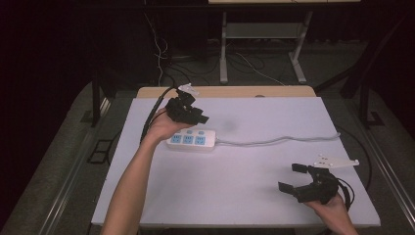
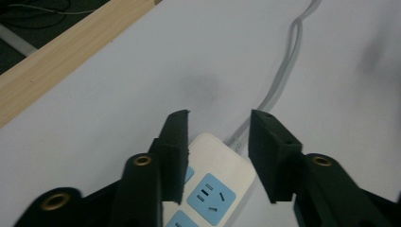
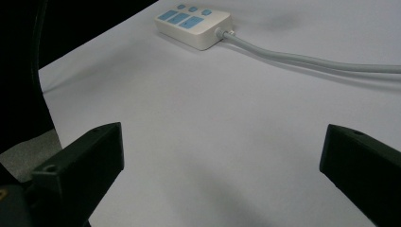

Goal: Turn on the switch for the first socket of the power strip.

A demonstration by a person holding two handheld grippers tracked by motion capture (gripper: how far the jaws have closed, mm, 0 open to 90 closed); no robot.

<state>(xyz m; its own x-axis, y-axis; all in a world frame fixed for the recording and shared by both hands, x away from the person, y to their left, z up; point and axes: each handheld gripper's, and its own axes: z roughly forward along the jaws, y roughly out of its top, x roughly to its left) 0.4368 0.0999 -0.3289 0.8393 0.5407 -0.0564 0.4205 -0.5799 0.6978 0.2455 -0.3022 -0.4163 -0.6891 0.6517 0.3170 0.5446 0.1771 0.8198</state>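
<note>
Power strip (image 1: 191,139) is seen lying left of centre on the white table (image 1: 244,196), its long axis running left to right, directly beneath the left gripper (image 1: 190,114), whose jaws are parted and empty; the right gripper (image 1: 293,177), wide open, is held well apart.

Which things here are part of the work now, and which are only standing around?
Part of the work:
- power strip, white with blue sockets, below the open left gripper
- its grey cable, running right across the table

Only standing around:
- right gripper, open, held near the table's right front corner, apart from the strip
- desk legs and loose wires on the floor behind
</note>
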